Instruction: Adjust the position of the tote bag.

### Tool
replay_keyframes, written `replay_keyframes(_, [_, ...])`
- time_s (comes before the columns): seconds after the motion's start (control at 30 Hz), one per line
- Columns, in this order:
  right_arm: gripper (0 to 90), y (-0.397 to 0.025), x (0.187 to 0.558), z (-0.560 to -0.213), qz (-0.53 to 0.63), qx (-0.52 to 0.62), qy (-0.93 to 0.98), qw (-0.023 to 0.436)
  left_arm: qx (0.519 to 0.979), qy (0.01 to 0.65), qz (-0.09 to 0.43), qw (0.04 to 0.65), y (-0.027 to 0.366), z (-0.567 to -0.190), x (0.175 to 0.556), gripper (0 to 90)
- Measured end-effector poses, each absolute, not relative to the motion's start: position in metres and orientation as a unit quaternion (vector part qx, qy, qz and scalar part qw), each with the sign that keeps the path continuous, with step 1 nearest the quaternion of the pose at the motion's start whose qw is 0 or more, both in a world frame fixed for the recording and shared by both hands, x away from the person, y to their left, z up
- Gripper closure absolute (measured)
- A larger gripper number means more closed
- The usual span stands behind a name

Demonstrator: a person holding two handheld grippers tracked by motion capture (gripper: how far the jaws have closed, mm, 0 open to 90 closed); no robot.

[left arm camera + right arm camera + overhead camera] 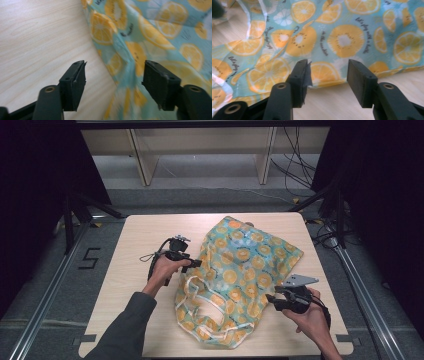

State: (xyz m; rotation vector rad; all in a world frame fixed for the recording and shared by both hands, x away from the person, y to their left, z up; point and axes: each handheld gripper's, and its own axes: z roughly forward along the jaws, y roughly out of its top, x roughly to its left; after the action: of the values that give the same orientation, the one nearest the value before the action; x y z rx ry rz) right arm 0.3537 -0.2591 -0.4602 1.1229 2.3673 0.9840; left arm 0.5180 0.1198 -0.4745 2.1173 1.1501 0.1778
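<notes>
A teal fabric bag printed with orange slices (240,275) lies crumpled across the middle of the light wooden table (135,265), its white-edged handles (200,287) toward the near side. My left gripper (198,263) sits at the bag's left edge, jaws open; in the left gripper view the bag's edge (120,60) runs between the two fingers (75,80). My right gripper (270,298) is at the bag's right near edge, open too. In the right gripper view the bag's hem (327,82) lies just ahead of the gap between the black pads (359,80).
Bare tabletop runs along the left side and the near right corner (320,335). Metal frame rails (45,290) flank the table. Cables (300,165) and shelving legs (142,160) stand on the floor beyond the far edge.
</notes>
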Motion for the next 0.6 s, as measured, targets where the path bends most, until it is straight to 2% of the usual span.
replay_keyframes(0.03, [51.1, -0.258, 0.353, -0.462, 0.349, 0.395, 0.832, 0.172, 0.819, 0.446, 0.057, 0.358, 0.119, -0.479, 0.523, 31.3])
replay_keyframes(0.1, [50.0, -0.254, 0.350, -0.463, 0.341, 0.405, 0.833, 0.157, 0.820, 0.441, 0.049, 0.362, 0.118, -0.486, 0.526, 38.7])
replay_keyframes(0.2, [47.0, -0.249, 0.348, -0.466, 0.329, 0.411, 0.836, 0.156, 0.836, 0.412, 0.069, 0.355, 0.119, -0.490, 0.526, 70.2])
replay_keyframes(0.27, [45.1, -0.248, 0.347, -0.468, 0.319, 0.425, 0.832, 0.156, 0.834, 0.411, 0.086, 0.359, 0.124, -0.491, 0.526, 83.1])
replay_keyframes(0.3, [44.2, -0.249, 0.348, -0.469, 0.317, 0.430, 0.831, 0.154, 0.830, 0.413, 0.094, 0.362, 0.128, -0.491, 0.526, 86.7])
replay_keyframes(0.4, [43.4, -0.253, 0.349, -0.471, 0.329, 0.452, 0.818, 0.136, 0.838, 0.403, 0.106, 0.352, 0.141, -0.489, 0.522, 89.0])
replay_keyframes(0.6, [39.0, -0.261, 0.353, -0.477, 0.325, 0.475, 0.804, 0.145, 0.832, 0.407, 0.104, 0.362, 0.166, -0.493, 0.506, 89.0])
